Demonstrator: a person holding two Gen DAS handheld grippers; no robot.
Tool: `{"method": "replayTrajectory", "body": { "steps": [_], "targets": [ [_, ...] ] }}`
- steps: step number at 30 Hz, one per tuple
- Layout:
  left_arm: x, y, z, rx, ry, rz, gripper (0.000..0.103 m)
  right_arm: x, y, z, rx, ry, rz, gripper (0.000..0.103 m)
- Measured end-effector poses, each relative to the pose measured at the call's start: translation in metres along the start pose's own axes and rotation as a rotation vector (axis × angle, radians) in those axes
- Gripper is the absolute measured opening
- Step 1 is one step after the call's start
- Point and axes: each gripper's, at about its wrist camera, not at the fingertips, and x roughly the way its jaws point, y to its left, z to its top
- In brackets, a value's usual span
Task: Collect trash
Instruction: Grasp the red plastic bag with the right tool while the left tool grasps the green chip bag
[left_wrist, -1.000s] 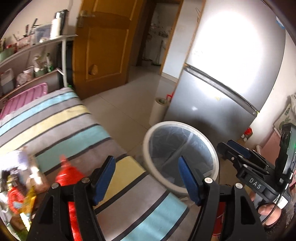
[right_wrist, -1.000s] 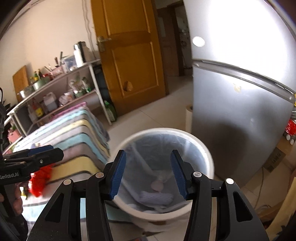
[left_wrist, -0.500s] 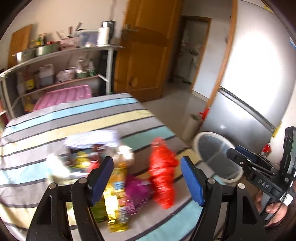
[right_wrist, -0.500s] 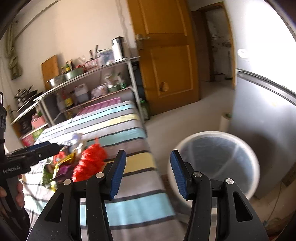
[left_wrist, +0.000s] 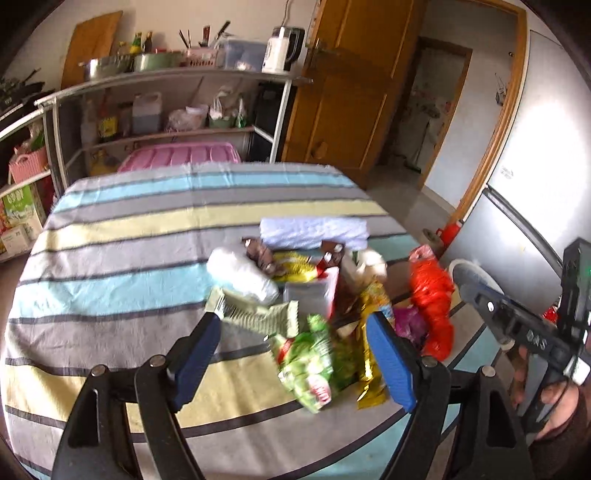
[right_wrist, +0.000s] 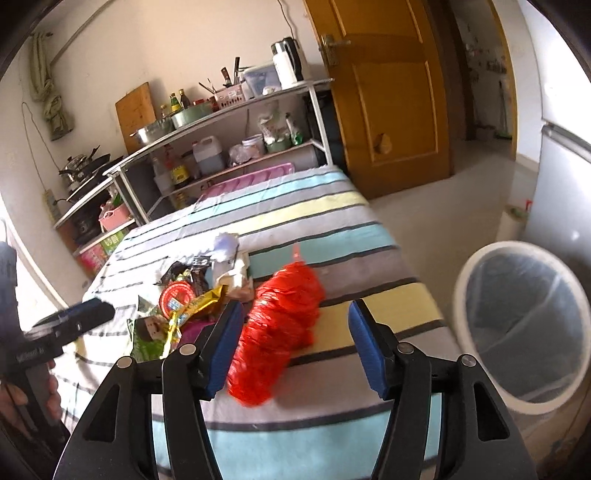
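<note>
A pile of trash lies on the striped tablecloth (left_wrist: 110, 258): a green snack wrapper (left_wrist: 314, 365), a gold wrapper (left_wrist: 373, 343), a pale green packet (left_wrist: 258, 317), a white plastic bundle (left_wrist: 240, 273) and a red mesh bag (left_wrist: 432, 299). My left gripper (left_wrist: 293, 321) hovers over the pile, its jaws opening; the green wrapper shows between them, and the pads do not touch it. My right gripper (right_wrist: 294, 310) is also opening, with the red mesh bag (right_wrist: 280, 325) lying between its fingers, not pressed. Each gripper shows in the other's view: the right gripper (left_wrist: 491, 306) and the left gripper (right_wrist: 74, 321).
A white bin (right_wrist: 524, 325) with a clear liner stands on the floor at the table's right. A folded pale blue towel (left_wrist: 314, 229) lies behind the pile. A metal shelf rack (right_wrist: 221, 122), a wooden door (right_wrist: 388, 92) and a grey fridge (left_wrist: 535, 192) surround the table.
Both views have swung away from the bin toward the trash pile on the table. Both pairs of jaws stand wider than before. The red bag now lies between the right fingers.
</note>
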Motion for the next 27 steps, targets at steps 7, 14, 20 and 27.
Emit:
{"method": "replayTrajectory", "body": {
  "steps": [7,14,20,27],
  "targets": [
    [0.035,0.0,-0.006,0.041,0.118,-0.092,0.082,0.03,0.006,0.0,0.042,0.064,-0.028,0.062],
    [0.051,0.01,-0.004,0.004,0.145,-0.101,0.082,0.044,0.016,-0.002,0.025,0.124,-0.06,0.061],
    [0.05,0.012,-0.005,-0.003,0.147,-0.134,0.066,0.042,0.022,-0.003,0.022,0.113,-0.063,0.051],
    [0.046,0.002,-0.012,0.019,0.142,-0.117,0.047,0.04,0.022,-0.006,0.016,0.1,-0.047,0.048]
  ]
}}
